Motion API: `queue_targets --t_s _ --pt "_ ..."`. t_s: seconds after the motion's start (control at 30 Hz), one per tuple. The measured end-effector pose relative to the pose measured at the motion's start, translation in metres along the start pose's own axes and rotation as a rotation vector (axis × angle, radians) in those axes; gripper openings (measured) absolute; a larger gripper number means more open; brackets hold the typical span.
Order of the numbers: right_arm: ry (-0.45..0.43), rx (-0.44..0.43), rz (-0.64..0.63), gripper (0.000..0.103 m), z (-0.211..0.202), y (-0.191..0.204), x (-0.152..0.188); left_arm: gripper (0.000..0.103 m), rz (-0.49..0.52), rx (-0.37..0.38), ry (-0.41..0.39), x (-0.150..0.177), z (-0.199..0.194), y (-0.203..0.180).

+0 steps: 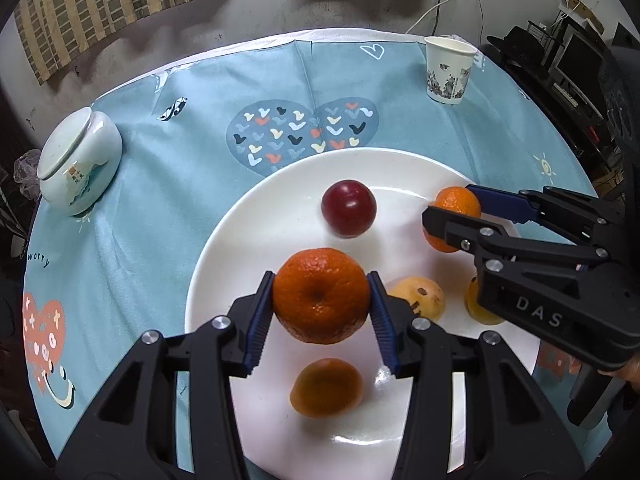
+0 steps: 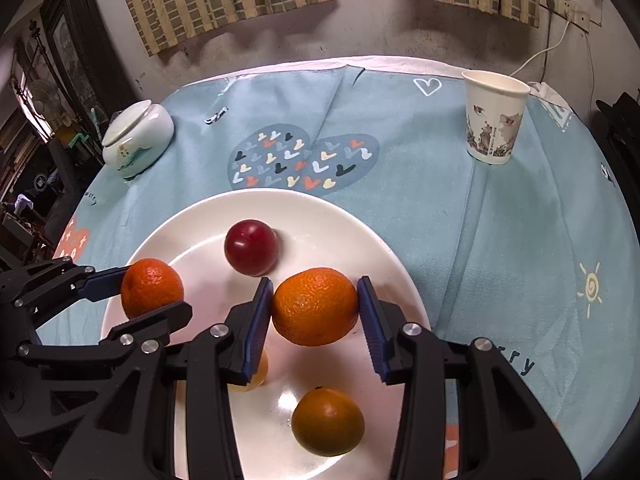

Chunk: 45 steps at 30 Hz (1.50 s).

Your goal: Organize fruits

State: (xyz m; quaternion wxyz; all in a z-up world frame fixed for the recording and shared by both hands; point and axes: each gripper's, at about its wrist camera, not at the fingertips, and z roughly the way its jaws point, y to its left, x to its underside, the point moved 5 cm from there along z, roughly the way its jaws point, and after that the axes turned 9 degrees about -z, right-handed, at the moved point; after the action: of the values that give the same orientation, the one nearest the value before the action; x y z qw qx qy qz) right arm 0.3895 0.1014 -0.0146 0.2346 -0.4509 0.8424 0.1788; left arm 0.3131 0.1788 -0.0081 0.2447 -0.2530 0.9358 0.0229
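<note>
Checked curtains hang on a stained wall behind the round surface (image 1: 192, 184), which is covered by a light blue cloth printed with hearts. On the cloth lies a large white plate (image 1: 248, 216), and both grippers hang over it.

The left gripper (image 1: 321, 296) has its jaws clamped on a big mandarin (image 1: 321, 295); the blue pads press on its two sides and the fruit is lifted clear of the plate. Just below these jaws, on the plate, lies a darker orange fruit (image 1: 326, 387). Ahead of the jaws rests a dark red plum (image 1: 349, 208). To the right of the jaws lies a pale yellow fruit with brown spots (image 1: 420, 296), and beside it a second yellow fruit (image 1: 478, 308), half hidden by the other gripper.

The right gripper (image 2: 316, 307) has its jaws clamped on a second mandarin (image 2: 316, 306), also held above the plate, near its right rim. Under these jaws, a little nearer to the camera, lies an orange fruit (image 2: 328, 422). The plum is ahead of the jaws and slightly left.

Far ahead and left of both jaws stands a white ceramic jar with a lid (image 1: 78, 160). Far ahead and right stands a paper cup (image 2: 494, 118) with a painted picture, upright on the cloth.
</note>
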Motion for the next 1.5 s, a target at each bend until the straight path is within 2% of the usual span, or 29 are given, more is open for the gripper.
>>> queue_targets --t_s 0.33,0.37,0.4,0.43,0.47,0.5,0.63,0.8,1.07,1.23,1.33,1.5 --pt "0.008 0.004 0.006 0.045 0.003 0.0 -0.005 0.047 -0.004 -0.021 0.001 -0.001 0.002 0.001" --pt "0.025 0.007 0.009 0.046 0.004 0.0 -0.005 0.052 -0.001 -0.022 -0.009 -0.002 0.001 0.0" --pt "0.041 0.021 0.016 0.048 0.005 -0.001 -0.005 0.063 0.004 -0.027 -0.025 -0.003 -0.003 0.0" --pt "0.038 0.024 0.024 0.061 0.003 -0.002 -0.005 0.067 0.007 -0.03 -0.037 -0.004 -0.006 -0.001" --pt "0.008 0.027 0.045 0.066 -0.003 -0.004 -0.006 0.069 0.009 -0.032 -0.051 -0.006 -0.01 -0.001" --pt "-0.017 0.029 0.058 0.066 -0.009 -0.006 -0.008 0.069 0.009 -0.03 -0.057 -0.007 -0.012 -0.001" --pt "-0.028 0.043 0.044 0.066 -0.025 -0.006 -0.007 0.069 -0.003 -0.038 -0.068 -0.008 -0.022 0.003" --pt "-0.023 0.046 0.073 0.066 -0.047 -0.007 0.011 0.077 -0.01 -0.051 -0.096 0.001 -0.042 0.006" --pt "-0.035 0.008 0.083 0.066 -0.094 0.014 0.067 0.082 -0.021 -0.057 -0.137 0.032 -0.086 0.01" --pt "-0.03 0.018 0.074 0.066 -0.126 0.026 0.124 0.086 -0.031 -0.041 -0.131 0.081 -0.115 0.017" --pt "0.01 0.014 0.105 0.066 -0.137 0.027 0.167 0.091 -0.023 -0.026 -0.086 0.119 -0.122 0.012" --pt "0.079 0.014 0.165 0.066 -0.147 0.023 0.233 0.091 0.092 0.015 -0.01 0.182 -0.124 -0.014"
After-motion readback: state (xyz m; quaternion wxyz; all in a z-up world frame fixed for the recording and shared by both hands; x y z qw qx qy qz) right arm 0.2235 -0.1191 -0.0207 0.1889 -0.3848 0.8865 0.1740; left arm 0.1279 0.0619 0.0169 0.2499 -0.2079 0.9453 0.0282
